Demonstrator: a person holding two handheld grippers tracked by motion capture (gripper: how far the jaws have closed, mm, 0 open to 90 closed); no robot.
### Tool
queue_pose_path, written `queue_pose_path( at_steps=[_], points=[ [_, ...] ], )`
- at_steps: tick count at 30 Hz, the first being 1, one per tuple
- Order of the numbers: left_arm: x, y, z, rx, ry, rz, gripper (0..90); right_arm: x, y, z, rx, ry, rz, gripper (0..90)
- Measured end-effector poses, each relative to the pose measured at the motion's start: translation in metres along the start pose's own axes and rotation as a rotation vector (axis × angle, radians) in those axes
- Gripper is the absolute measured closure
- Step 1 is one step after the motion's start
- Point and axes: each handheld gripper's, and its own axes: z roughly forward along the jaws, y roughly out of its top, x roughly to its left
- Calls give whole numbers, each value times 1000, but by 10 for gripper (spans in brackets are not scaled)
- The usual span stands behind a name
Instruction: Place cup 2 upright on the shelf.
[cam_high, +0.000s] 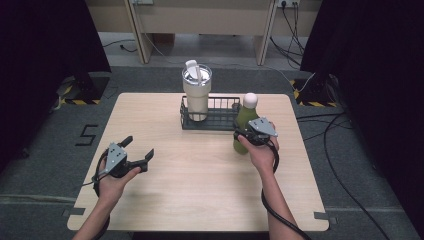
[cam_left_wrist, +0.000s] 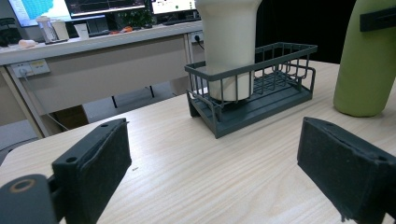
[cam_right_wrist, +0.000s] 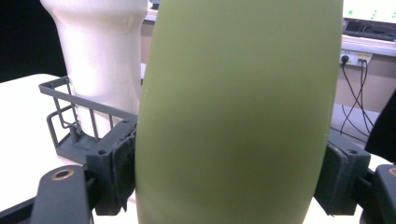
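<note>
A green bottle (cam_high: 245, 117) with a white cap stands upright on the wooden table (cam_high: 200, 190), just in front of the dark wire basket (cam_high: 222, 123). My right gripper (cam_high: 243, 135) is shut on the bottle's body; in the right gripper view both pads press the green bottle (cam_right_wrist: 238, 107) from either side. A cream tumbler (cam_high: 196, 92) with a lid stands in the basket's left half. My left gripper (cam_high: 139, 146) hovers at the table's left side, open with nothing between its jaws. The left gripper view looks toward the basket (cam_left_wrist: 261, 107), the tumbler (cam_left_wrist: 229, 42) and the bottle (cam_left_wrist: 369, 65).
A desk with monitors and cables stands beyond the table's far edge. Dark curtains flank both sides. Bare tabletop lies between the two hands and in front of the basket. Each gripper's cable trails off the near edge.
</note>
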Motion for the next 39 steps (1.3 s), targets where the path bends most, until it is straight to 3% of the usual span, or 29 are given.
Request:
queue_pose_path(
  at_steps=[39],
  points=[
    [0,-1,0,-3,5,1,98,3,57,2,-74,24,15,221]
  ],
)
